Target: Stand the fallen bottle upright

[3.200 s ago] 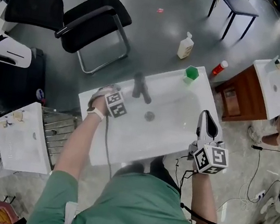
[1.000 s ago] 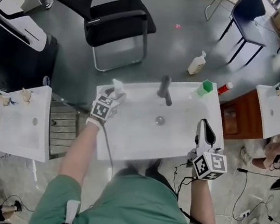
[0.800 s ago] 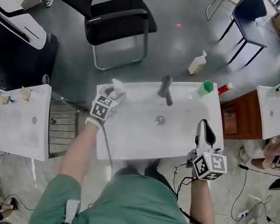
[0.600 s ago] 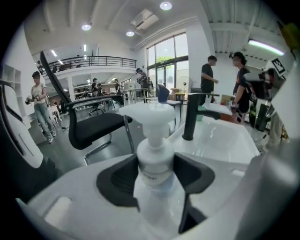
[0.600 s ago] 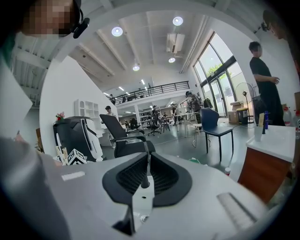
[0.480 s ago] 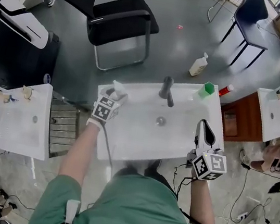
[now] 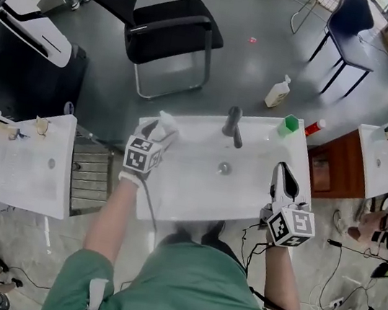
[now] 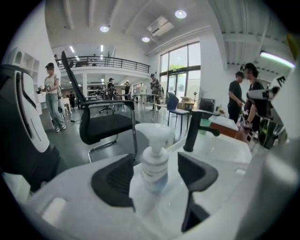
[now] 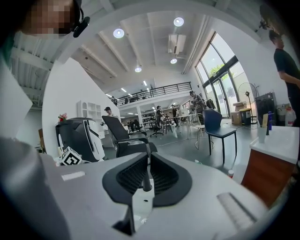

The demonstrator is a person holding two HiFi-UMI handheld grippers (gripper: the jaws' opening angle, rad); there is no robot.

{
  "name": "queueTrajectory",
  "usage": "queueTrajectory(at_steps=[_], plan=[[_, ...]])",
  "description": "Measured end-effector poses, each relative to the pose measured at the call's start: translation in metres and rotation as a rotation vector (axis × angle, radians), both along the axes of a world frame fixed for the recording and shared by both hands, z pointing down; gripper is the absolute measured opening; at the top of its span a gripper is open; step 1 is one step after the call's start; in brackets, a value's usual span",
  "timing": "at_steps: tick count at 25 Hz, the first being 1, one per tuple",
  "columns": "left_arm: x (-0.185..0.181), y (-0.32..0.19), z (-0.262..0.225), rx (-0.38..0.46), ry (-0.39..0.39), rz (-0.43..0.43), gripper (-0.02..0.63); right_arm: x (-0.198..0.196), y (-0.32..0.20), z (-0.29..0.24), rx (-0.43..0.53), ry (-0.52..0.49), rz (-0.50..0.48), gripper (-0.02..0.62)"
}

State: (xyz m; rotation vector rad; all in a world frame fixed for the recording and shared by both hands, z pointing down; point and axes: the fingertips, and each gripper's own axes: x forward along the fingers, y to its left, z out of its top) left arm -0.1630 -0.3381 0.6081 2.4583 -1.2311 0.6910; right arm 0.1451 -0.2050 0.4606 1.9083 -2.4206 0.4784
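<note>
Since a second ago the left gripper (image 7: 157, 127) has been opening its jaws, and they now stand wide apart on either side of the white plastic pump bottle (image 8: 154, 165), with a gap between each black pad and the bottle's body, so nothing is gripped. That bottle stands upright at the back left corner of the white ceramic washbasin (image 7: 246, 195), left of the black tap (image 7: 232, 124). Over the basin's right rim, the right gripper (image 9: 146, 163) has its jaws closed together and empty. From the head view only the bottle's white top shows past the left gripper and its marker cube. In the left gripper view the bottle's base is cut off by the gripper's body and its label is too blurred to read.
</note>
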Motion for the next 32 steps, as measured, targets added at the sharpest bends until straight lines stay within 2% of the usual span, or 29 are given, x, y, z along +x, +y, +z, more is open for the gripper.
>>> queueTrajectory(at_steps=[4, 13, 19, 25, 32], plan=[[-0.01, 0.015, -0.025, 0.039, 0.053, -0.043, 0.265, -0.001, -0.003, -0.008, 0.022, 0.011, -0.005, 0.005], [-0.019, 0.049, -0.115, 0.199, 0.157, -0.116, 0.193, -0.013, -0.006, -0.029, 0.075, 0.043, -0.039, 0.005], [-0.023, 0.073, -0.169, 0.307, 0.197, -0.16, 0.095, -0.028, -0.004, -0.043, 0.134, 0.083, -0.076, 0.005], [-0.033, 0.092, -0.199, 0.387, 0.183, -0.213, 0.046, -0.044, -0.002, -0.059, 0.197, 0.12, -0.116, 0.005], [-0.038, 0.11, -0.221, 0.436, 0.165, -0.246, -0.002, -0.055, 0.0, -0.076, 0.242, 0.127, -0.154, 0.005]])
